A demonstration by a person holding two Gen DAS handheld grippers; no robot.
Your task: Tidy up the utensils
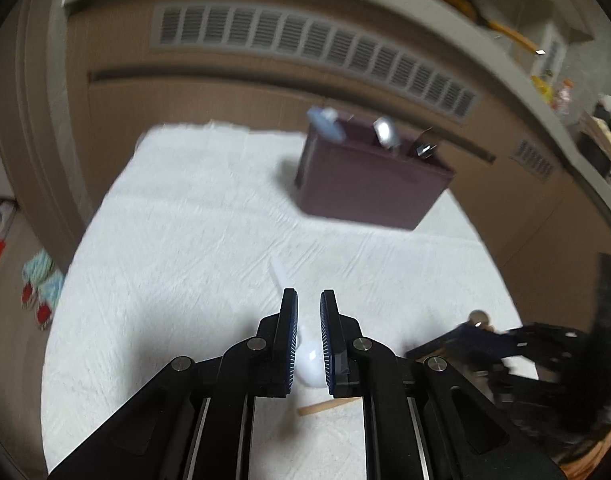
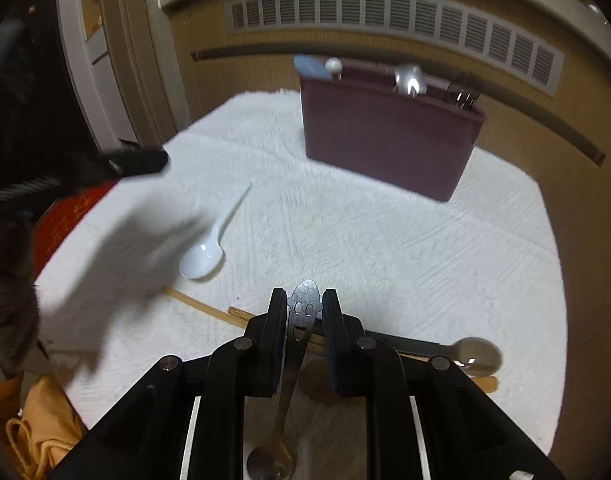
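Two tools over loose utensils, dark box as landmark.

Right tool [image 2: 304, 306]: jaws narrow, either side of a metal spoon [image 2: 301, 320] whose long axis runs along the fingers, handle end toward the box [image 2: 389, 136]; whether it is pinched I cannot tell. Left tool [image 1: 308, 312]: nearly pressed together, over the white plastic spoon [image 2: 209, 246], handle slanting toward the box; the nearer hand for it. Chopsticks [image 2: 201, 307] lie crosswise, on the near side of both spoons. White cloth surface [image 2: 385, 240]; vent panel [image 2: 385, 16] behind the box.
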